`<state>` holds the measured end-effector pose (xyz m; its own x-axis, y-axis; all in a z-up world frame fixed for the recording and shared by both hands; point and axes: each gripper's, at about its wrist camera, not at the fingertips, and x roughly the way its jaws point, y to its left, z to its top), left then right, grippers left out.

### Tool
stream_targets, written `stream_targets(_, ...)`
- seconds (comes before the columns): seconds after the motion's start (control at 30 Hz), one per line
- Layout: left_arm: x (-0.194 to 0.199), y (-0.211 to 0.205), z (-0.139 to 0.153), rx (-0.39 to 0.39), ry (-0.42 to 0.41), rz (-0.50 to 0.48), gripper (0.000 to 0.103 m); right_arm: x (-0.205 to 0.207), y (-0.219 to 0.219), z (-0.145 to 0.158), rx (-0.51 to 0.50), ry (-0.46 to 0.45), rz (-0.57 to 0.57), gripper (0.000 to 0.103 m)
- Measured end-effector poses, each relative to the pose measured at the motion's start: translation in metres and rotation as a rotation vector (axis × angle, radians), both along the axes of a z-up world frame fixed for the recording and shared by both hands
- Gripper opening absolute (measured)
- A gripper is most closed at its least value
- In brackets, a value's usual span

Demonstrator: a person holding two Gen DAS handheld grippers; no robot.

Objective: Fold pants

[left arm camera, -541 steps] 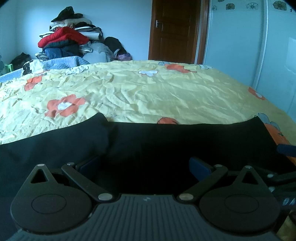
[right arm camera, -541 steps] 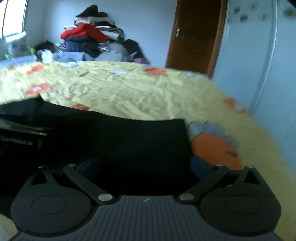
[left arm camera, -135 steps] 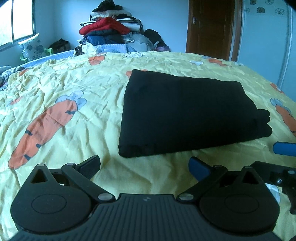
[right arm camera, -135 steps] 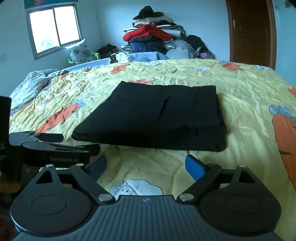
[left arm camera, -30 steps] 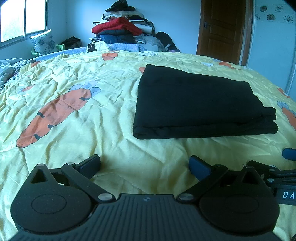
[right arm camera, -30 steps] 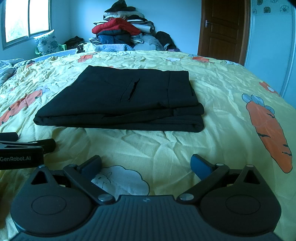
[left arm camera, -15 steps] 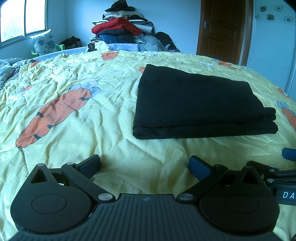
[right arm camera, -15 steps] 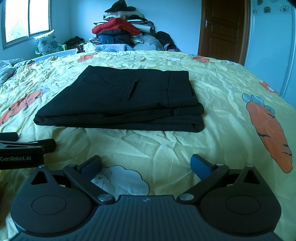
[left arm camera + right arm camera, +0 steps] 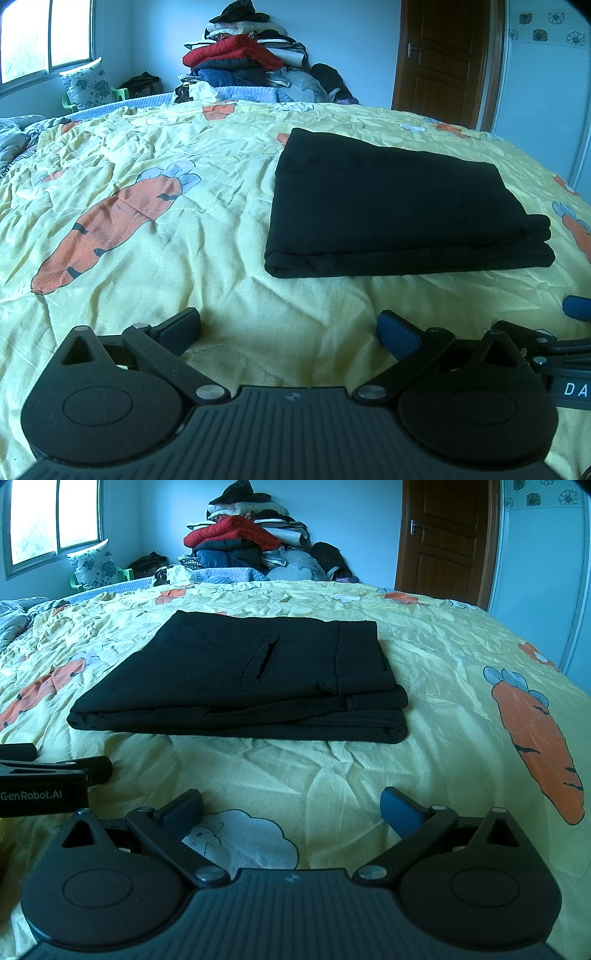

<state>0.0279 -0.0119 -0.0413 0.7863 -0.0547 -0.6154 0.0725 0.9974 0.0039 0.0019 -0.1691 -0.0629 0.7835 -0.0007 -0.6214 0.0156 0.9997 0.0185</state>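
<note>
Both the left gripper (image 9: 288,325) and the right gripper (image 9: 291,806) stood with jaws apart and empty above the near edge of the bed (image 9: 147,177), while the folded black pants (image 9: 240,679) lay flat ahead of them, untouched, mid-bed.

Cool bluish daylight enters from the window (image 9: 55,520); both views sharp, edges fisheye-bent, shadows soft, perhaps slightly dim.

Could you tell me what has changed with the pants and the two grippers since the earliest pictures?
The black pants, earlier spread wide under both grippers, now lie folded into a compact stack. The left gripper and right gripper have pulled back, open and empty. The yellow bedspread is unchanged.
</note>
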Motion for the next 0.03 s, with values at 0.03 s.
stream_targets(0.03, 0.0000, -0.0004, 0.0000, 0.000, 0.000, 0.000, 0.103, 0.0000, 0.0000, 0.0000, 0.000, 0.000, 0.000, 0.103)
